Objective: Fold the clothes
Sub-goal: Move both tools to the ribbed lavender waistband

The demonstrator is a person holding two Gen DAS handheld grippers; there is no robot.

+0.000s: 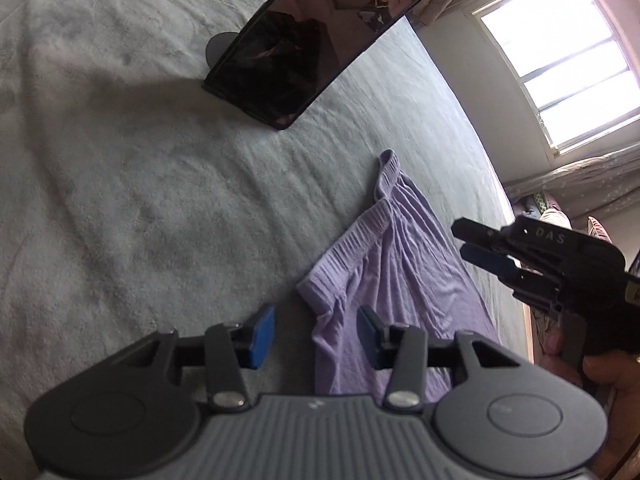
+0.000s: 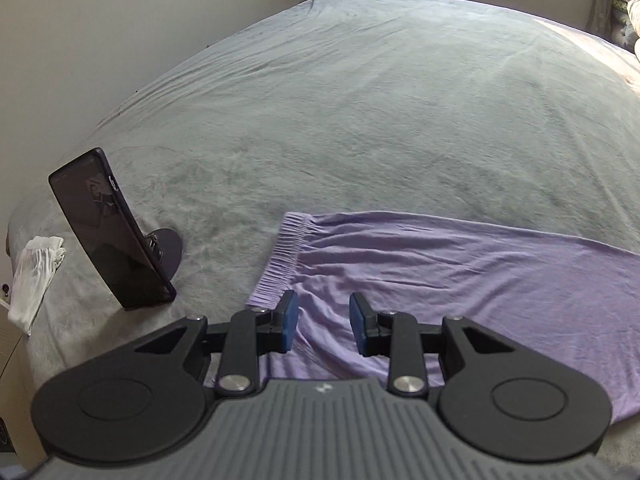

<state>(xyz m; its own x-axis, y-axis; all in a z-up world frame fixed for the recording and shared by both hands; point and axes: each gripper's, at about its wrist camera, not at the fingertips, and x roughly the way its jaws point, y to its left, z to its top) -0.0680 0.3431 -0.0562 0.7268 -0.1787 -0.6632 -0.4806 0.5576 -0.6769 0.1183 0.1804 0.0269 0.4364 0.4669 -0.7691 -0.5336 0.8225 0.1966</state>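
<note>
The thin lilac jersey shorts with a gathered elastic waistband point(image 2: 420, 276) look light, limp and wrinkle-prone; the thick waistband corners seem the best hold. Left gripper point(image 1: 316, 334) and right gripper point(image 2: 323, 322) hover with jaws apart, holding nothing

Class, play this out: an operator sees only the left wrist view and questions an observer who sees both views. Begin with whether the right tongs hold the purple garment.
Operator: From my view the right tongs are side-on. Are they gripping the purple garment?
Observer: No. The right wrist view shows the right tongs open over the purple garment, just past its elastic waistband, with nothing between them.
Operator: Is there anything near the phone that I cannot see?
Observer: Yes. A white cloth hangs over the edge of the bed, to the left of the phone in that view.
</note>
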